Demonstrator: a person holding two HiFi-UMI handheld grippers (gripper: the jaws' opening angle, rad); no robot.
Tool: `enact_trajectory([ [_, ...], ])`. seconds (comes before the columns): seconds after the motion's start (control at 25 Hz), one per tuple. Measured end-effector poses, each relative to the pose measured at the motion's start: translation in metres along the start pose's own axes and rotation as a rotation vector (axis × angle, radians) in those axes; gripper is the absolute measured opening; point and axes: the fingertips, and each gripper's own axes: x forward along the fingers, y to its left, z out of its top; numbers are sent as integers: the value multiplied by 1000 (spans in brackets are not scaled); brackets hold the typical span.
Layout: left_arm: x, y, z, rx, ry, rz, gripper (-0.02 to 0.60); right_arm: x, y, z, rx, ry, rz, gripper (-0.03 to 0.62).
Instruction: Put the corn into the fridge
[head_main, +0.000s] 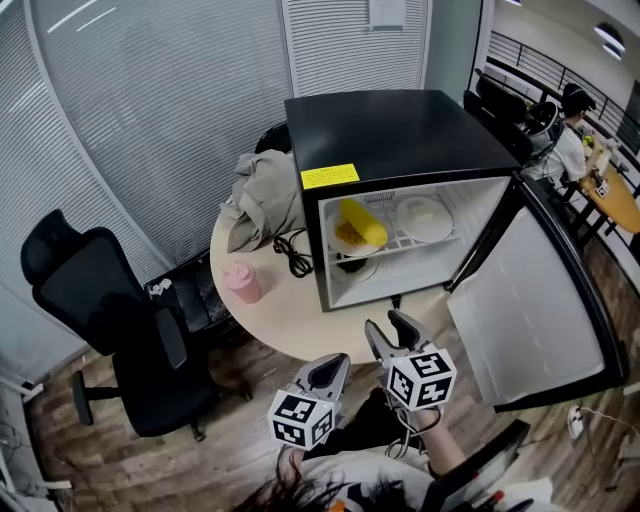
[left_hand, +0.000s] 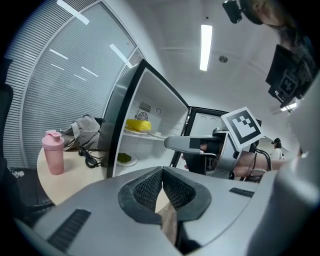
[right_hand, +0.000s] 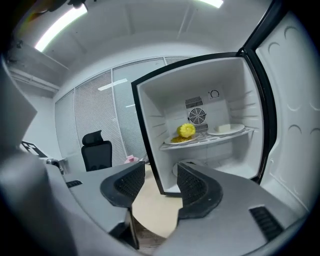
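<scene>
Corn (head_main: 362, 224) on fridge (head_main: 400, 130) shelf (head_main: 402, 243), door (head_main: 530, 300) open; left tongs (head_main: 332, 368) clenched empty, right tongs (head_main: 390, 326) released empty, near desk (head_main: 290, 320).

The fridge (head_main: 400, 130) stands open, its door (head_main: 530, 300) swung wide to the right, so the way in over the bare table (head_main: 300, 322) edge is free, though the corn (head_main: 362, 222) and a white plate (head_main: 424, 218) fill the wire shelf (head_main: 400, 243), while a pink cup (head_main: 242, 281), cable (head_main: 293, 252) and jacket (head_main: 265, 195) crowd the left.
</scene>
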Motion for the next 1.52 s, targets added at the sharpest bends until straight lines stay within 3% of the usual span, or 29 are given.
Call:
enact_trajectory([
  [0.4, -12, -27, -7, 5, -14, -16, 11, -34, 12, -21, -11, 23, 6, 169],
  [0.64, -10, -47, -11, -20, -21, 21, 11, -61, 6, -32, -12, 39, 30, 140],
  [1.12, -13, -134, -44, -45, -6, 69, 11, -149, -19, -56, 2, 44, 73, 67],
  [1.52, -47, -191, -72, -59, -22, 122, 11, -208, -5, -82, -15, 68, 144, 37],
])
